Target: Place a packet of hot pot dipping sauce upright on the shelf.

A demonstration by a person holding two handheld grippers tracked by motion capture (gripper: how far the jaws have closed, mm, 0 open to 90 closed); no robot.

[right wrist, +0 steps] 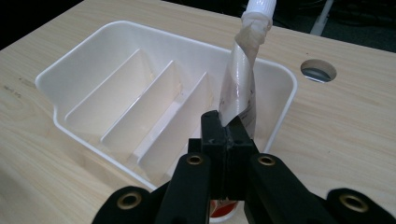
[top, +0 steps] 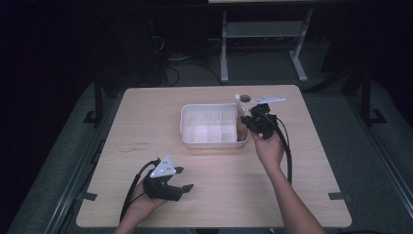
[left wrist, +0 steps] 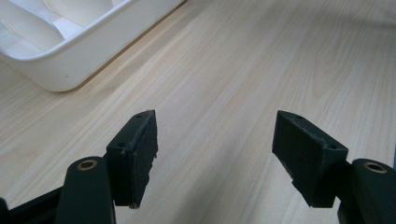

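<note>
A white divided bin (top: 184, 122) (right wrist: 46, 88) sits in the middle of the wooden table. In its right-end compartment stands a soft, twisted clear tube (right wrist: 243, 70) with a white cap; its orange lower part (top: 240, 130) shows in the high view. My right gripper (top: 246, 124) (right wrist: 226, 128) reaches in from the bin's right side, its jaws pinched flat on the tube's lower half. My left gripper (top: 186, 178) (left wrist: 215, 135) rests near the table's front left, jaws wide open on bare wood, pointing toward the bin's corner (left wrist: 70, 60).
The bin's other compartments hold nothing. A round cable hole (top: 245, 98) (right wrist: 318, 70) lies in the tabletop just behind the bin's right end. A white metal frame (top: 263, 29) stands on the dark floor beyond the far edge. Bare wood surrounds the bin.
</note>
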